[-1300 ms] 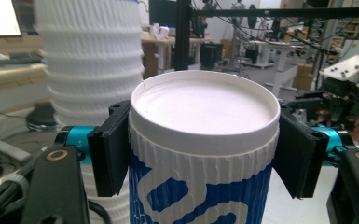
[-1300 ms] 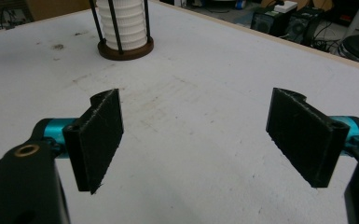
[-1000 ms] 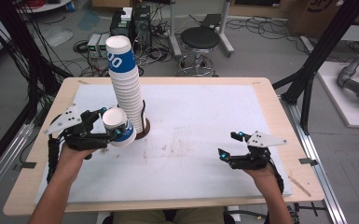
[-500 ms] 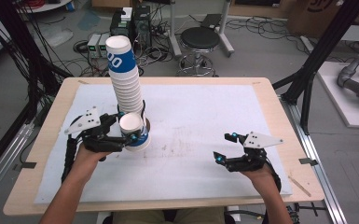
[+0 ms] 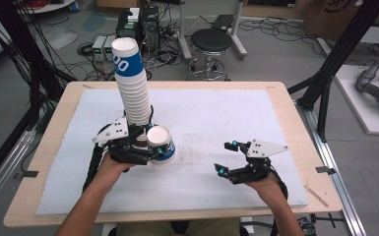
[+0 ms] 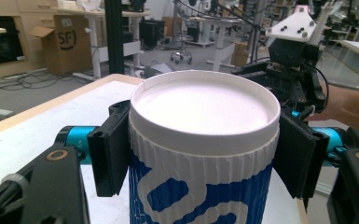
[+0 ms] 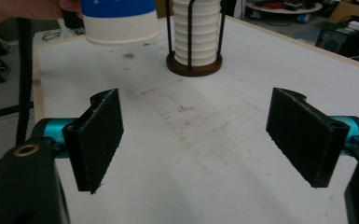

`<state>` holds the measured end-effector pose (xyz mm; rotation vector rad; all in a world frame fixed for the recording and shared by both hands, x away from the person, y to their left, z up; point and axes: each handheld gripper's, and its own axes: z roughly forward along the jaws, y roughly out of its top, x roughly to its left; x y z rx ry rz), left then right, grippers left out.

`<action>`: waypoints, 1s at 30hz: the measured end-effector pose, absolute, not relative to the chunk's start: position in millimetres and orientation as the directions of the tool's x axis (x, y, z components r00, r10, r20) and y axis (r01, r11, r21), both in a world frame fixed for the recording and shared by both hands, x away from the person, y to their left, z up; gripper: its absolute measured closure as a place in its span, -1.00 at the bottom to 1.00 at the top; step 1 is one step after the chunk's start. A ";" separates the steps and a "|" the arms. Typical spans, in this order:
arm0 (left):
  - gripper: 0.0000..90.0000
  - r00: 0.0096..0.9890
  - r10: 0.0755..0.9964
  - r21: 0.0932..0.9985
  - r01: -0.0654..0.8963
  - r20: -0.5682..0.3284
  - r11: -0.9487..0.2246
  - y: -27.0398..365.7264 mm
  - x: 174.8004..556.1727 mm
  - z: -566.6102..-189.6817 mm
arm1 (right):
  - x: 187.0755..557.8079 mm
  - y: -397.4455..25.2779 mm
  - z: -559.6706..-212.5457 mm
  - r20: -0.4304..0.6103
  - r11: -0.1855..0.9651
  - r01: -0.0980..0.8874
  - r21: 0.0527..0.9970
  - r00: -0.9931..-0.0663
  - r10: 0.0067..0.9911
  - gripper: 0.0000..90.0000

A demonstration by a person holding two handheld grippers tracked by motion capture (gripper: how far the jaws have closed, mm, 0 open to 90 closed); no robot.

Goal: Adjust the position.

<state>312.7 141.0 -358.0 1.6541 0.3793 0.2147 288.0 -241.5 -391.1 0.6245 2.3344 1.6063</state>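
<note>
A person sits at a wooden table (image 5: 285,105) covered by a white mat (image 5: 216,118), holding 1 gripper in each hand. At the left, a tall stack of cups (image 5: 130,83) stands upside down in a round brown holder (image 7: 192,67) with thin black upright rods; the stack leans slightly, and the topmost cup has a blue band with white lettering. Just right of the stack's base, the left gripper (image 5: 150,153) clamps 1 paper cup (image 5: 160,144), its 2 black jaws pressed against opposite sides of the cup near the bottom rim. The cup is upside down, so its flat white recessed base faces up. Its wall is white and finely ribbed, with a blue printed band and white lettering below. In the right gripper view the cup appears lifted just clear of the mat, near the holder. Well apart to the right, the right gripper (image 5: 227,157) hovers low over the mat, its jaws spread wide with nothing between them, over a faintly stained patch of mat.
</note>
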 end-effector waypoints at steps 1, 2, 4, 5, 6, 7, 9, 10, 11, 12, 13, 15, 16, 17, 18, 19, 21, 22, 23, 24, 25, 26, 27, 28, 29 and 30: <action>-0.35 0.926 0.369 0.989 0.120 -0.081 -0.083 141.0 312.7 -358.0 | 288.0 -241.5 -391.1 0.044 0.305 0.210 0.929 -0.880 0.473 -0.57; -0.35 0.931 0.355 0.988 0.128 -0.089 -0.087 137.6 313.9 -359.2 | 288.7 -237.8 -391.3 0.055 0.300 0.212 0.930 -0.887 0.458 -0.57; -0.35 0.935 0.341 0.988 0.130 -0.093 -0.087 134.7 314.9 -359.7 | 289.4 -233.7 -392.4 0.070 0.298 0.217 0.930 -0.897 0.437 -0.57; -0.35 0.937 0.335 0.988 0.130 -0.095 -0.085 133.3 315.2 -359.9 | 290.3 -231.6 -393.0 0.063 0.300 0.207 0.931 -0.901 0.429 -0.58; -0.35 0.940 0.329 0.988 0.129 -0.093 -0.089 132.3 315.8 -360.0 | 290.5 -229.3 -393.4 0.063 0.303 0.206 0.930 -0.905 0.421 -0.57; -0.35 0.940 0.329 0.988 0.129 -0.093 -0.089 132.3 315.8 -360.0 | 290.5 -229.3 -393.4 0.063 0.303 0.206 0.930 -0.905 0.421 -0.57; -0.35 0.946 0.311 0.988 0.126 -0.091 -0.094 126.2 316.1 -360.1 | 291.6 -222.3 -393.5 0.063 0.304 0.198 0.932 -0.913 0.403 -0.58; -0.35 0.949 0.303 0.988 0.122 -0.087 -0.099 124.0 315.9 -360.1 | 292.4 -220.1 -393.5 0.072 0.302 0.203 0.932 -0.916 0.394 -0.57; -0.35 0.952 0.294 0.988 0.119 -0.085 -0.100 121.7 315.8 -360.1 | 293.9 -217.7 -393.7 0.069 0.300 0.198 0.933 -0.919 0.388 -0.57; -0.35 0.954 0.288 0.988 0.113 -0.079 -0.103 119.3 315.9 -360.3 | 295.0 -215.3 -393.9 0.074 0.299 0.200 0.933 -0.921 0.383 -0.57; -0.35 0.956 0.282 0.988 0.115 -0.081 -0.104 116.8 315.7 -360.6 | 296.7 -213.0 -394.0 0.082 0.296 0.202 0.934 -0.925 0.372 -0.57; -0.35 0.960 0.268 0.987 0.112 -0.078 -0.114 112.1 315.9 -361.4 | 299.5 -208.2 -394.0 0.089 0.293 0.197 0.936 -0.935 0.344 -0.57; -0.35 0.962 0.261 0.987 0.113 -0.080 -0.115 110.0 316.0 -361.9 | 300.3 -205.9 -393.7 0.093 0.291 0.196 0.936 -0.938 0.333 -0.57; -0.35 0.964 0.254 0.987 0.112 -0.079 -0.118 108.0 316.2 -362.3 | 301.2 -203.9 -393.5 0.097 0.288 0.195 0.938 -0.942 0.322 -0.57; -0.35 0.965 0.249 0.987 0.114 -0.083 -0.116 105.9 316.0 -362.8 | 301.8 -202.1 -393.3 0.104 0.286 0.199 0.937 -0.944 0.314 -0.58; -0.35 0.966 0.244 0.987 0.116 -0.086 -0.114 103.9 315.9 -363.2 | 302.3 -200.4 -393.3 0.110 0.282 0.202 0.938 -0.944 0.312 -0.57; -0.35 0.969 0.232 0.987 0.113 -0.083 -0.117 100.4 316.0 -364.0 | 303.8 -197.6 -393.9 0.115 0.275 0.202 0.940 -0.947 0.301 -0.58; -0.35 0.970 0.228 0.987 0.111 -0.082 -0.117 98.6 316.0 -364.5 | 304.2 -196.1 -394.2 0.117 0.274 0.202 0.940 -0.948 0.297 -0.57; -0.35 0.972 0.223 0.987 0.109 -0.079 -0.122 97.5 316.2 -364.8 | 304.4 -194.7 -394.6 0.120 0.277 0.204 0.939 -0.949 0.291 -0.57; -0.35 0.972 0.222 0.986 0.112 -0.084 -0.119 96.1 316.0 -365.4 | 304.6 -193.1 -395.1 0.120 0.281 0.203 0.938 -0.951 0.285 -0.58; -0.34 0.972 0.219 0.986 0.113 -0.085 -0.119 94.6 316.1 -365.8 | 305.0 -191.5 -395.6 0.119 0.282 0.201 0.938 -0.952 0.283 -0.58; -0.34 0.973 0.215 0.986 0.110 -0.082 -0.122 93.7 316.4 -366.0 | 305.0 -189.8 -396.0 0.120 0.285 0.201 0.937 -0.953 0.278 -0.57; -0.34 0.973 0.213 0.986 0.116 -0.089 -0.118 92.5 316.0 -366.4 | 304.9 -188.1 -396.3 0.116 0.289 0.197 0.937 -0.955 0.273 -0.58; -0.34 0.973 0.210 0.986 0.117 -0.090 -0.120 91.6 316.2 -366.6 | 304.9 -186.2 -396.7 0.119 0.288 0.197 0.937 -0.956 0.268 -0.58; -0.34 0.973 0.209 0.986 0.123 -0.096 -0.117 90.2 316.1 -367.0 | 305.0 -184.3 -397.1 0.118 0.288 0.194 0.938 -0.958 0.260 -0.58; -0.34 0.974 0.205 0.985 0.127 -0.101 -0.117 89.2 316.1 -367.2 | 305.0 -182.4 -397.5 0.116 0.289 0.191 0.938 -0.959 0.259 -0.58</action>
